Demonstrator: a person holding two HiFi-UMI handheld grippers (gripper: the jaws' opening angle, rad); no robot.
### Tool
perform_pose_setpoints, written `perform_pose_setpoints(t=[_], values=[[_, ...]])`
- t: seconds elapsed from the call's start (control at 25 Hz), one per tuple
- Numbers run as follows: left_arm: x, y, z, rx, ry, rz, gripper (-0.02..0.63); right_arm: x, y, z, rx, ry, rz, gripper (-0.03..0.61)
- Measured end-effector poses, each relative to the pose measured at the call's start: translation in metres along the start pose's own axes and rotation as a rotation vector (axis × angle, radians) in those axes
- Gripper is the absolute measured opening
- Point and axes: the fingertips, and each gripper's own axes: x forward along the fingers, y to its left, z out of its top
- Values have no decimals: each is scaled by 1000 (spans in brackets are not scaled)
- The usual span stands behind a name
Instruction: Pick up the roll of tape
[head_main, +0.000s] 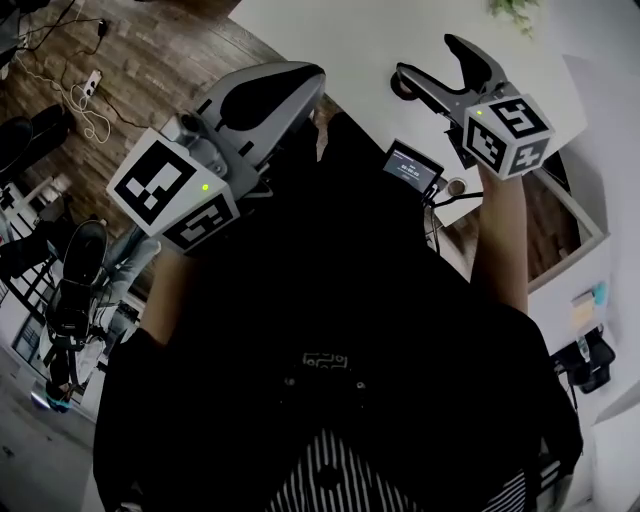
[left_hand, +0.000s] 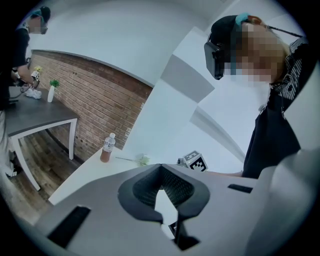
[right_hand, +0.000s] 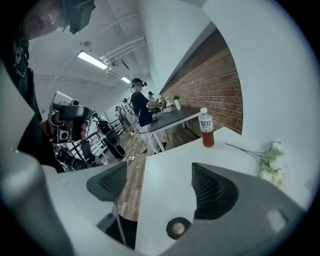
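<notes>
The roll of tape (right_hand: 178, 228) is black with a tan core and lies flat on the white table (right_hand: 170, 180), close to its near left edge. My right gripper (right_hand: 159, 167) hangs over it, open wide, with the roll low between the jaws and nearer the right one. Neither pad touches it. In the head view the right gripper (head_main: 432, 66) is stretched out over the white table at the upper right. My left gripper (head_main: 290, 85) is held up on the left beside the table, off the tape. Its jaws (left_hand: 160, 167) meet at the tips, shut on nothing.
A bottle of brown drink (right_hand: 206, 131) stands at the table's far end, with a white flower stem (right_hand: 267, 157) lying beside it. A small screen device (head_main: 412, 168) sits near my body. Another person (right_hand: 142, 107) works at a dark table by the brick wall. Wooden floor lies left of the table.
</notes>
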Motion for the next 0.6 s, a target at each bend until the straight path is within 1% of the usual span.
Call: perform_pose_setpoints(t=[0.04, 0.12, 0.16, 0.4, 0.48, 0.6], values=[[-2, 1, -3, -6, 4, 3, 8, 5, -1, -5, 4, 11, 4, 396], [-3, 3, -6, -13, 12, 8, 8, 12, -5, -16, 17, 36, 17, 436], [-3, 2, -6, -15, 15, 11, 8, 15, -8, -22, 24, 49, 20, 442], [-7, -3, -7, -29, 15, 48, 8, 20, -25, -63, 28, 147, -10, 443], [-6, 0, -6, -31, 19, 60, 8, 30, -35, -80, 21, 193, -20, 467], [-2, 4, -9, -44, 22, 71, 8, 39, -43, -110, 0, 276, -27, 479]])
